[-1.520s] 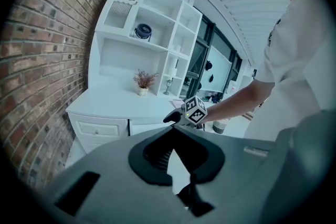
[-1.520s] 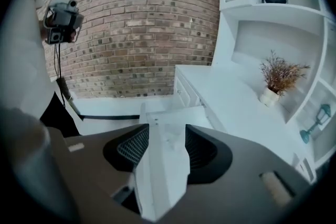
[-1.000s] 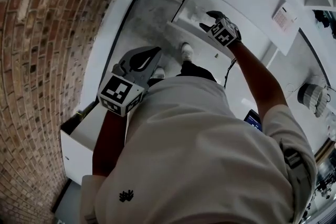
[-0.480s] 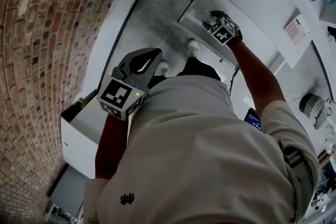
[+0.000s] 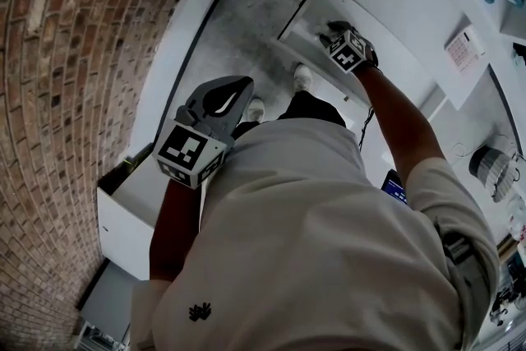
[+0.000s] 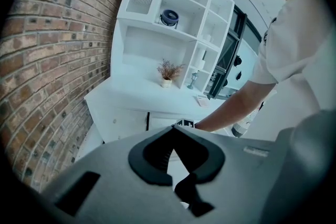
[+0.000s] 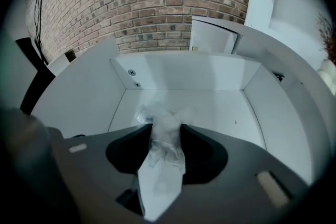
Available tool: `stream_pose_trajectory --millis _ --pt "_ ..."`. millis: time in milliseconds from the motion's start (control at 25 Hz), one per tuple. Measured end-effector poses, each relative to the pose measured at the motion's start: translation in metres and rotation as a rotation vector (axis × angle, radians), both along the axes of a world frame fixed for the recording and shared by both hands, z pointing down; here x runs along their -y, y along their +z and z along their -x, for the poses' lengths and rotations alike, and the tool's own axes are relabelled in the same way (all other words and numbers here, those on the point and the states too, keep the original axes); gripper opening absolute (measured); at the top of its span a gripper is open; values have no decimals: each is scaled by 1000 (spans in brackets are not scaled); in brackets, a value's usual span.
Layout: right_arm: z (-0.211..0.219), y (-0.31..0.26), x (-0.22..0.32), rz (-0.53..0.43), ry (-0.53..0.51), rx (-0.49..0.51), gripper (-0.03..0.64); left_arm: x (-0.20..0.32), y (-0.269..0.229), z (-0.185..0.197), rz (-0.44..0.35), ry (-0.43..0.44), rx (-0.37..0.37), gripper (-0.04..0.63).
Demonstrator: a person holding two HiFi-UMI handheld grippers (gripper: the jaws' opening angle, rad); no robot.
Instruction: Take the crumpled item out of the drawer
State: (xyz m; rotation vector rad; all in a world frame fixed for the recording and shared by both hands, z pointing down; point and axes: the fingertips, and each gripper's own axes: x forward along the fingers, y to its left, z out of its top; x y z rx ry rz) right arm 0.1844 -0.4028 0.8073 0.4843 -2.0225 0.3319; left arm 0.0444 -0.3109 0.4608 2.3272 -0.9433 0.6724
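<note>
crumpled item in drawer, wall behind

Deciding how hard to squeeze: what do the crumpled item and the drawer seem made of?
Crumpled item: probably thin plastic film, whitish and translucent, with sharp shiny creases; tissue paper can't be excluded. Drawer: rigid white board, likely painted or laminated wood; flat matt panels, square corners, two screw heads in its back wall.

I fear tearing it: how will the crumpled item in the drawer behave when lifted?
Likely floppy and light: the crumpled item looks thin and translucent, bunching between the right gripper's closing jaws. Its creases suggest it won't roll. Tearing seems possible.
</note>
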Motion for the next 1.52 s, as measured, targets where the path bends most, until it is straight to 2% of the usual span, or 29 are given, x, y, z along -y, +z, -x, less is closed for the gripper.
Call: stream_pose_trajectory --millis 480,960,1520 --pt "-8 -24 -4 -24 59 -16 165 -6 -9 12 -36 46 -28 6" --pt "-14 -68 -17 -95 124 -17 163 -29 -28 22 -92 129 -67 6" --pt "-16 -128 -48 -196 223 -21 163 -72 -44 56 -146 202 -102 6"
